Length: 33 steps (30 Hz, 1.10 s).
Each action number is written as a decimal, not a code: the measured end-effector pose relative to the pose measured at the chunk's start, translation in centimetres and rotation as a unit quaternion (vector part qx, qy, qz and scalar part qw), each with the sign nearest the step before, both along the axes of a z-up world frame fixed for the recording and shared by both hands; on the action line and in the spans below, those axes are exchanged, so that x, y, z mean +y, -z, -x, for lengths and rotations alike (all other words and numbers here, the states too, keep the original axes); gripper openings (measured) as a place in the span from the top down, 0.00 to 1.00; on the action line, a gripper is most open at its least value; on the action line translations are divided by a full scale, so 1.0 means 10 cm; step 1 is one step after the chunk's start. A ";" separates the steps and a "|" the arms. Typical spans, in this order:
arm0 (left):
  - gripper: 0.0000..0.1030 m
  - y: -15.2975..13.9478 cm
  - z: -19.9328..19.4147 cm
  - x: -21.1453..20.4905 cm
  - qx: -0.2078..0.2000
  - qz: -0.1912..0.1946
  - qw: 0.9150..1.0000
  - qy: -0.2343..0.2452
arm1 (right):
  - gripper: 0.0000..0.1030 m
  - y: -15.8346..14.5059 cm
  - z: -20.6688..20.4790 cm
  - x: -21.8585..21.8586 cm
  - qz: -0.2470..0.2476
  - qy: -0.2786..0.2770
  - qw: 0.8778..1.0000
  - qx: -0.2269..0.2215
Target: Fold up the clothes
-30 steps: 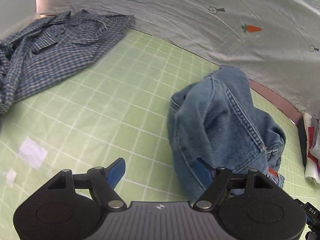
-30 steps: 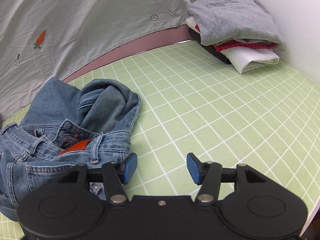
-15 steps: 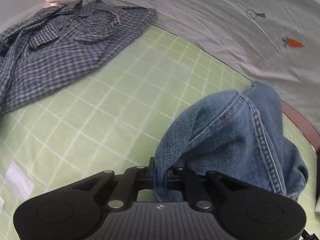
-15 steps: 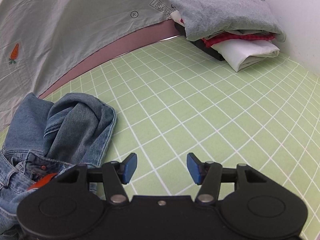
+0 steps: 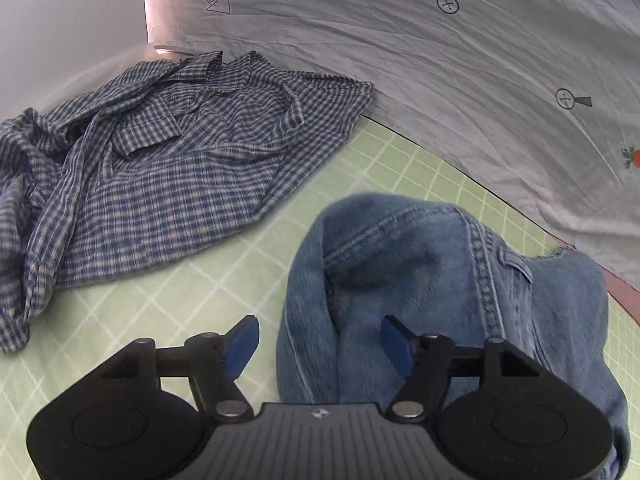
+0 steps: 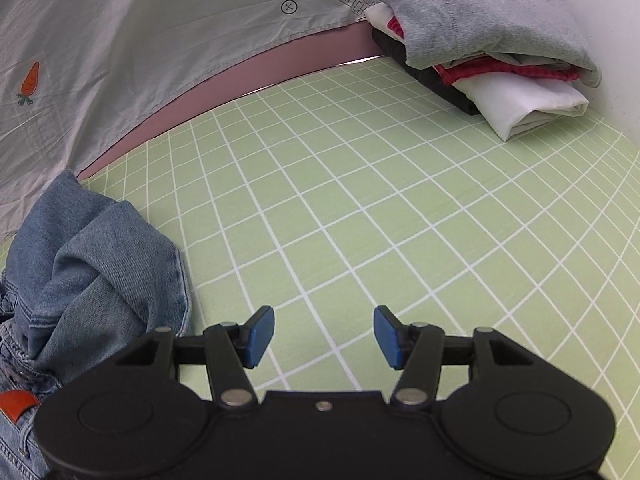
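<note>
A: So, where are the jeans [image 5: 420, 280]?
B: Bunched on the green grid mat [image 6: 360, 208], a soft heap of faded denim with raised double seams. The left gripper [image 5: 318, 344] hangs over its near edge, blue pads spread, a fold lying between them, unpinched.
A: And the right gripper [image 6: 324, 336]?
B: Spread too, over bare mat just right of the jeans.
A: What else?
B: A crumpled blue checked shirt [image 5: 160, 168] left of the jeans; a folded stack [image 6: 480, 28], grey knit on top, well to their right; a wrinkled pale sheet [image 5: 440, 80] behind them.
</note>
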<state>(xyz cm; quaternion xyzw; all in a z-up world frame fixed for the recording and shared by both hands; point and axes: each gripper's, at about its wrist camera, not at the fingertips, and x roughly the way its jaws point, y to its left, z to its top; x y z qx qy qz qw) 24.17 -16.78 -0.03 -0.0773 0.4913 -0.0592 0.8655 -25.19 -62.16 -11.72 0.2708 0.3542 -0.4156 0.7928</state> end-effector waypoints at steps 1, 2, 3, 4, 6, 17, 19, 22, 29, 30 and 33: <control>0.30 -0.01 0.10 -0.01 0.004 0.009 1.000 0.004 | 0.46 0.00 -0.01 0.00 -0.001 -0.003 1.000 0.000; 0.29 -0.02 0.21 -0.02 0.009 0.017 1.000 0.006 | 0.46 0.01 -0.03 0.01 -0.001 -0.005 1.000 0.000; 0.28 -0.02 0.32 -0.04 0.013 0.024 1.000 0.009 | 0.46 0.01 -0.04 0.01 -0.002 -0.008 1.000 0.001; 0.27 -0.02 0.41 -0.08 0.018 0.028 0.999 0.013 | 0.46 0.01 -0.04 0.02 -0.002 -0.011 1.000 0.000; 0.27 0.00 0.57 -0.17 0.026 0.034 0.999 0.026 | 0.46 0.01 -0.03 0.05 -0.002 -0.017 1.000 -0.002; 0.22 -0.06 0.88 -0.40 0.055 0.091 0.990 0.092 | 0.45 0.00 0.07 0.19 -0.004 -0.040 0.999 -0.010; 0.18 -0.04 0.92 -0.49 0.051 0.078 0.989 0.111 | 0.45 0.00 0.08 0.20 -0.005 -0.040 0.999 -0.010; 0.18 0.08 0.93 -0.62 0.060 0.054 0.989 0.124 | 0.45 0.00 0.09 0.22 -0.005 -0.040 0.999 -0.010; 0.73 0.27 0.88 -0.50 0.087 0.065 0.988 0.114 | 0.45 0.00 0.11 0.26 -0.005 -0.042 0.999 -0.009; 0.80 0.27 0.87 -0.44 0.090 0.074 0.988 0.106 | 0.45 0.01 0.11 0.26 -0.005 -0.043 0.999 -0.007; 0.85 0.22 0.84 -0.21 0.080 0.080 0.990 0.080 | 0.45 0.02 0.09 0.27 -0.006 -0.046 0.999 -0.003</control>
